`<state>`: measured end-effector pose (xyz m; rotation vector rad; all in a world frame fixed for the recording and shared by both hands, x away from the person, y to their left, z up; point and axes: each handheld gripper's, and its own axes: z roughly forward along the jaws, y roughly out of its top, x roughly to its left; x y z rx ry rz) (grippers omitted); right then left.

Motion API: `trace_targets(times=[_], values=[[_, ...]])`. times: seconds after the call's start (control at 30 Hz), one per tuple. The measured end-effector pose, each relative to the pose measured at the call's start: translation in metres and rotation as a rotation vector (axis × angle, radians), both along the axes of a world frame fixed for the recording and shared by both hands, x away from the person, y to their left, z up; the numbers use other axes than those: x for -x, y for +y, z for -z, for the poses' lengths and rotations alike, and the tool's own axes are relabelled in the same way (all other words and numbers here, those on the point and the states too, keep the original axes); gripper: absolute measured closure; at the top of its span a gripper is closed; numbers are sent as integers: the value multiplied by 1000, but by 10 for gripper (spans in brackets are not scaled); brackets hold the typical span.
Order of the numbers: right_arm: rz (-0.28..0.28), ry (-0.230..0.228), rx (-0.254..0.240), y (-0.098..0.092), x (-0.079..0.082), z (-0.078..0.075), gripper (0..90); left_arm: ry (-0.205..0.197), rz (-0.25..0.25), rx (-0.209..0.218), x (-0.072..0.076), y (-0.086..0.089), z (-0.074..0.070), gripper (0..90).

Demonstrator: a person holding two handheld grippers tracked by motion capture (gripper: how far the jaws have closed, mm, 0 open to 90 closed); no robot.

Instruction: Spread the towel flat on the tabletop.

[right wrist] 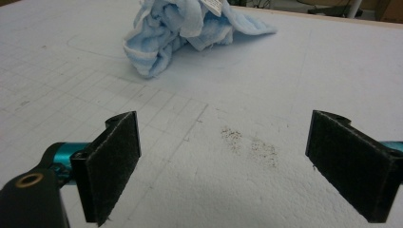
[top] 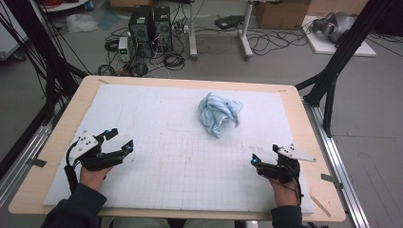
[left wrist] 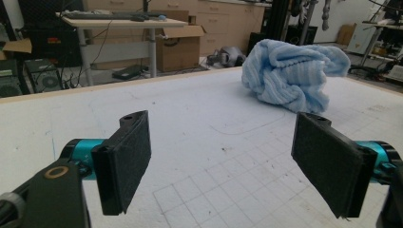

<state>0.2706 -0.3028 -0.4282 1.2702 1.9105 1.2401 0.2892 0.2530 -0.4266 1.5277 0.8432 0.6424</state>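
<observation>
A crumpled light-blue towel (top: 218, 112) lies in a heap on the white gridded mat (top: 171, 156), toward the far middle-right. My left gripper (top: 119, 141) rests near the mat's left edge, open, well short of the towel (left wrist: 287, 76). Its two black pads (left wrist: 124, 159) stand wide apart with only bare mat between them. My right gripper (top: 266, 156) sits near the mat's right front, open too. From there the towel (right wrist: 183, 33) lies ahead and to the left, with a white tag on top. Nothing is between the right gripper's pads (right wrist: 111, 164).
The mat covers a wooden table (top: 57, 142) with edges close on all sides. Dark crumbs (right wrist: 249, 142) speckle the mat just ahead of the right gripper. Beyond the table stand computer towers (top: 151, 26), cables, boxes and black frame posts (top: 332, 71).
</observation>
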Motion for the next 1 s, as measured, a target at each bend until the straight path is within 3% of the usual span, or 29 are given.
trace_targets(times=[0.27, 0.4, 0.63, 0.67, 1.0], values=[[2, 6, -24, -5, 1, 3, 104, -3, 6, 2, -1, -3, 0, 212], [-21, 8, -5, -2, 4, 1, 104, 6, 21, 1, -3, -5, 2, 211], [-46, -2, -16, 5, 9, -4, 103, 3, 36, 6, -1, -7, 2, 203], [-53, 5, -40, 7, 9, -6, 103, 3, 36, 6, -1, -7, 2, 203], [-141, -12, -40, 32, -2, -17, 106, 10, 22, 13, -3, -3, 3, 204]])
